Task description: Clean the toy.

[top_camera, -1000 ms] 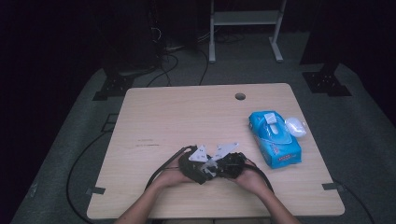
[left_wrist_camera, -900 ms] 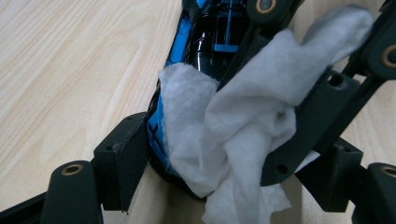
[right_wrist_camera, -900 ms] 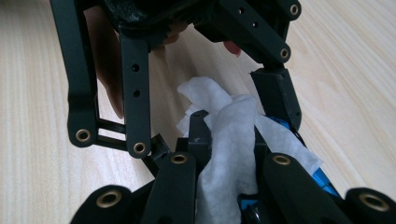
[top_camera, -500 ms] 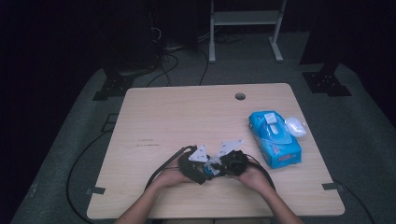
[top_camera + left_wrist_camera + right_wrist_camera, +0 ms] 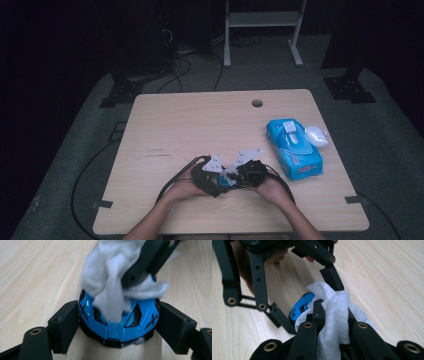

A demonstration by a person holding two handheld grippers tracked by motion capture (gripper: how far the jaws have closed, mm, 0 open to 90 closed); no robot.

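At the table's near edge, my left gripper [image 5: 115, 322] clamps the blue toy car [image 5: 117, 325] steady so my right gripper [image 5: 332, 315], pinching a white wipe [image 5: 334, 312], can rub its top.

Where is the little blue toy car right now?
The blue toy car sits on the table near its front edge, squeezed between the left claw's two jaws. The right claw presses a white wipe onto its top.
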